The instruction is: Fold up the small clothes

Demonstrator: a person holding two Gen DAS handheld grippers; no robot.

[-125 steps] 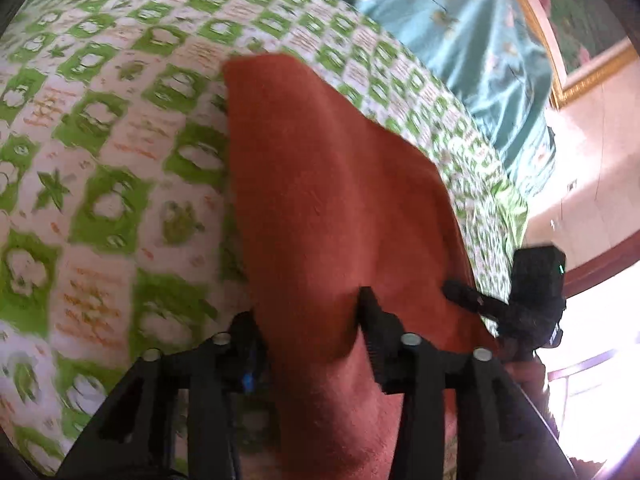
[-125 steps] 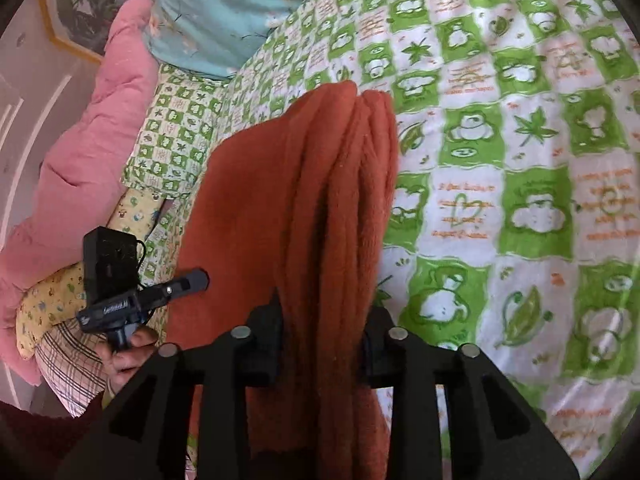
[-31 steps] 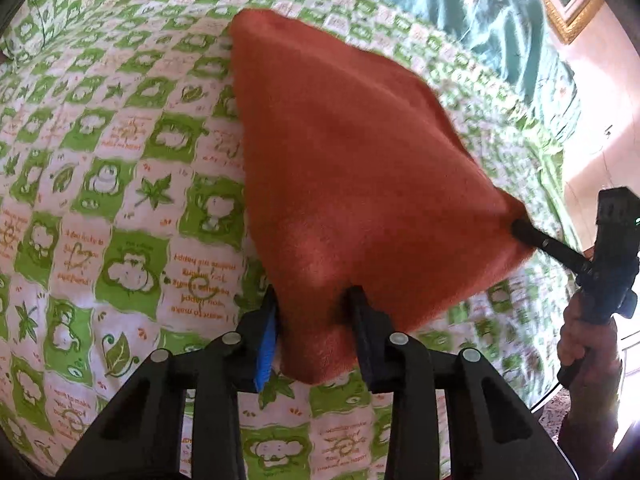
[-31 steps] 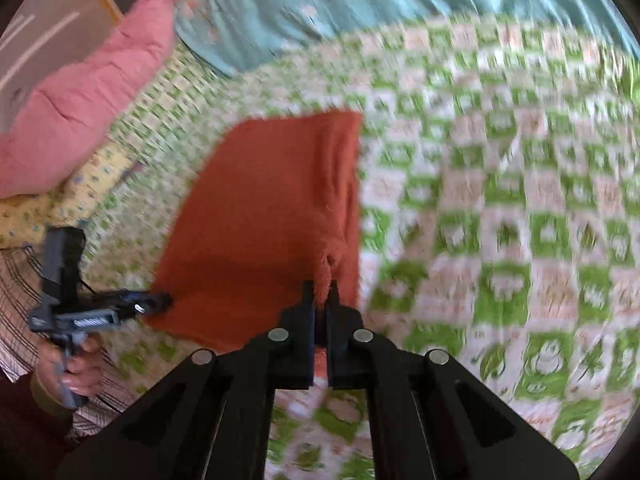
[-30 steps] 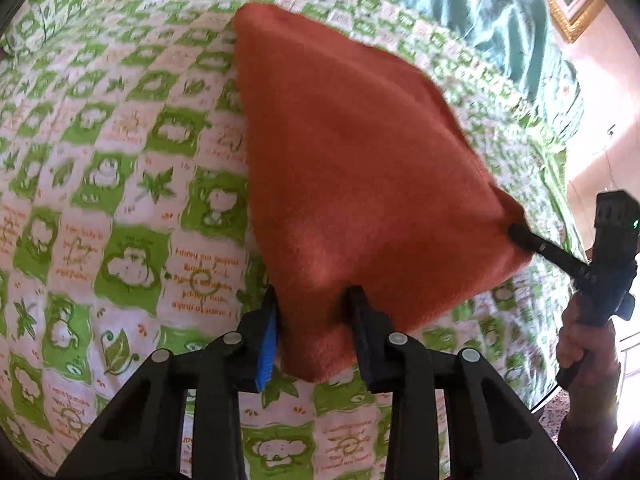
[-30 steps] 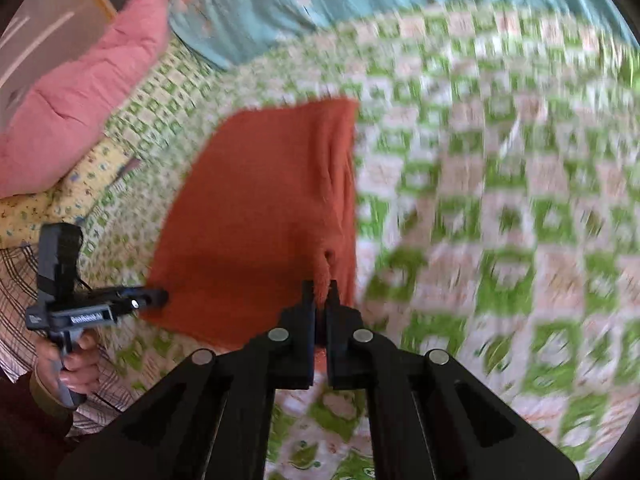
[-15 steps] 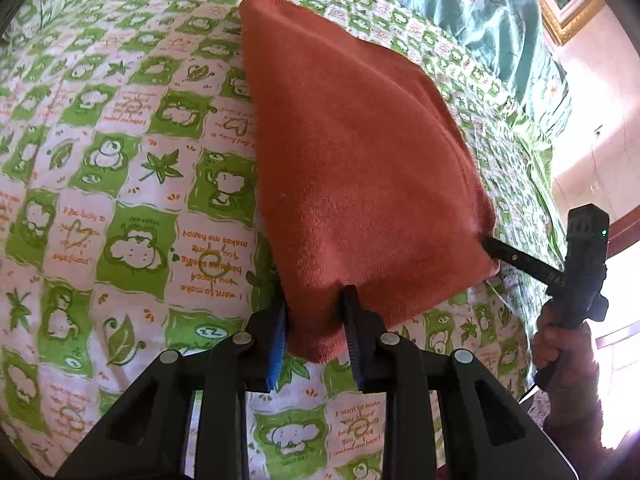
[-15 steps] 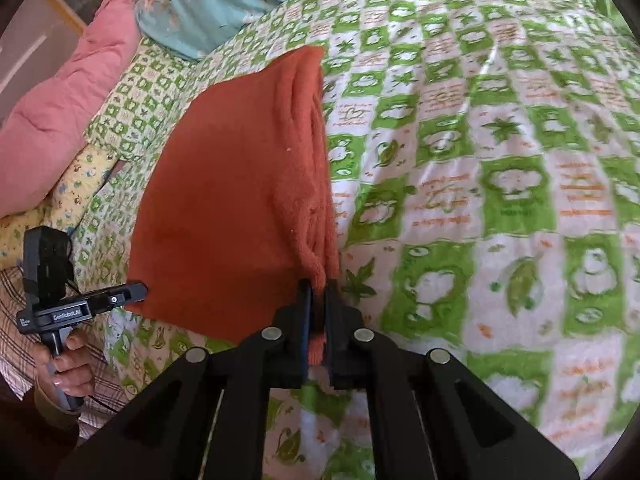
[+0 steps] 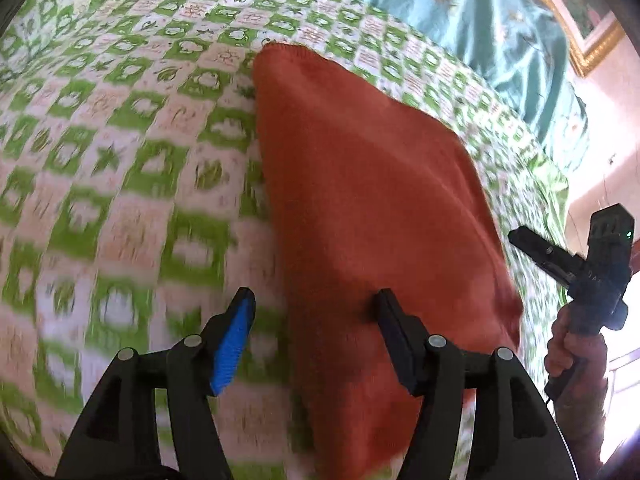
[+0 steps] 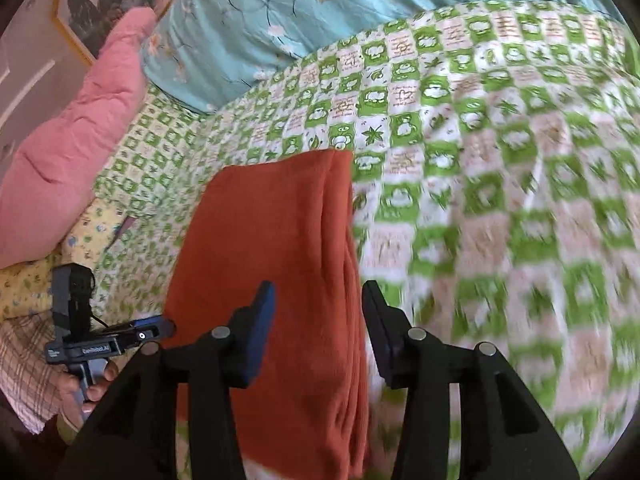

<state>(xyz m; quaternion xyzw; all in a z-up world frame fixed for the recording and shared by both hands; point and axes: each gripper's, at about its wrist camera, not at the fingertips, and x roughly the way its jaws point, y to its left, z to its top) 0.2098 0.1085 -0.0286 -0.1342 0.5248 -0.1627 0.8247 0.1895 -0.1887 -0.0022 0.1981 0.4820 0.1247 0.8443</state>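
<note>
A folded rust-orange cloth (image 9: 360, 200) lies flat on the green-and-white checked bedspread (image 9: 120, 140). My left gripper (image 9: 314, 300) hangs over the cloth's near left corner, its jaws opening, with the pads clear of the fabric. In the right wrist view the same cloth (image 10: 272, 248) shows its stacked folded edges along its right side. My right gripper (image 10: 318, 292) is above that near right edge, jaws opening too, and neither pad presses the cloth. Each gripper also appears in the other's view, held by a hand (image 9: 576, 352).
A teal flowered quilt (image 10: 280, 12) lies at the head of the bed with a pink pillow (image 10: 72, 128) beside it. A yellow patterned cloth (image 10: 36, 272) and a plaid sleeve (image 10: 24, 360) are at the left. A framed picture (image 9: 576, 8) hangs on the wall.
Both grippers held the cloth's near corners and laid it down on the bed; now both have let go, their jaws spread, and they have pulled back toward me.
</note>
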